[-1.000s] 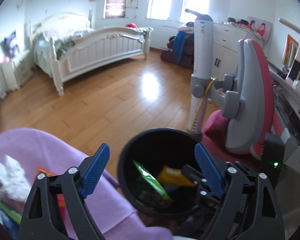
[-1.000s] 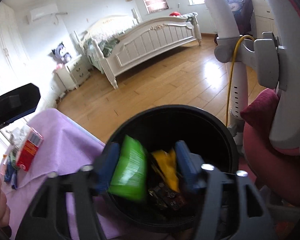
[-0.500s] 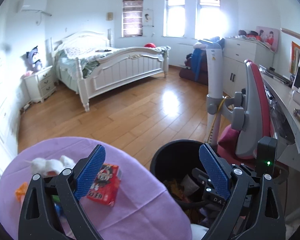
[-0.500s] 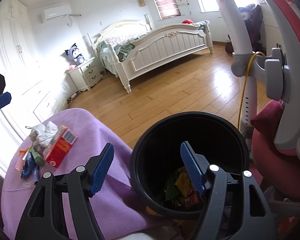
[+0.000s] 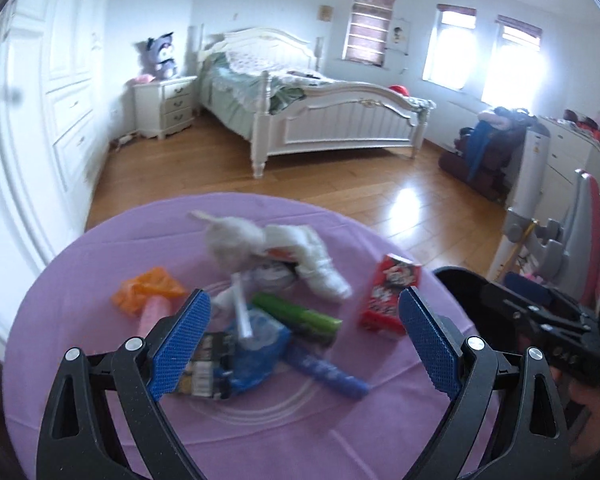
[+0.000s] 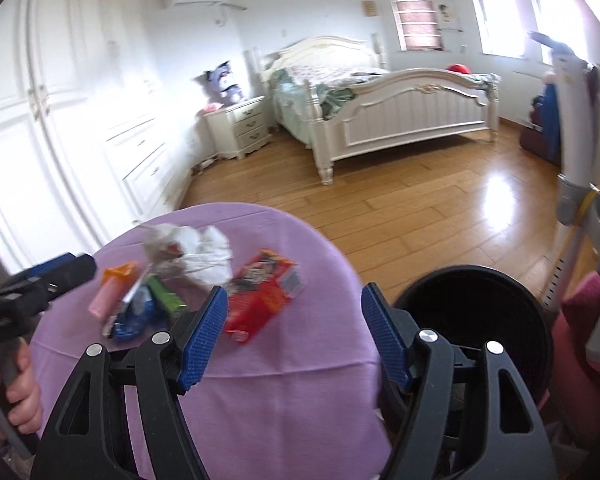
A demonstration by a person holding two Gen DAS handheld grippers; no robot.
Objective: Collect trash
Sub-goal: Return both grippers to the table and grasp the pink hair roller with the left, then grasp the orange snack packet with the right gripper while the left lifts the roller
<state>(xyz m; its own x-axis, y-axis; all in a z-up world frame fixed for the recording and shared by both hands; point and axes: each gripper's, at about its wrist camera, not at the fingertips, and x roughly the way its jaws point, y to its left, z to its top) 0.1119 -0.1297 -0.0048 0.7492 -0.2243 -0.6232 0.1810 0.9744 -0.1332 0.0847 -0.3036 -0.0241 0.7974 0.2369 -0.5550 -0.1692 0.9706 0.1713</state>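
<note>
Purple table (image 5: 100, 280), blurred litter: bring left gripper (image 5: 304, 344), jaws spread, empty like right gripper (image 6: 292, 340), squarely over, probably, green wrapper (image 5: 296, 314).

Left wrist view: looks down over the round purple table (image 5: 100, 280), close above the litter, bed (image 5: 320, 120) beyond.
Right wrist view: set further right, table (image 6: 300, 344) lower left, black bin (image 6: 476, 312) lower right.
Shared: table, red carton (image 5: 388, 300) (image 6: 260, 292), bed (image 6: 380, 108), wooden floor (image 5: 340, 192) (image 6: 420, 208).
</note>
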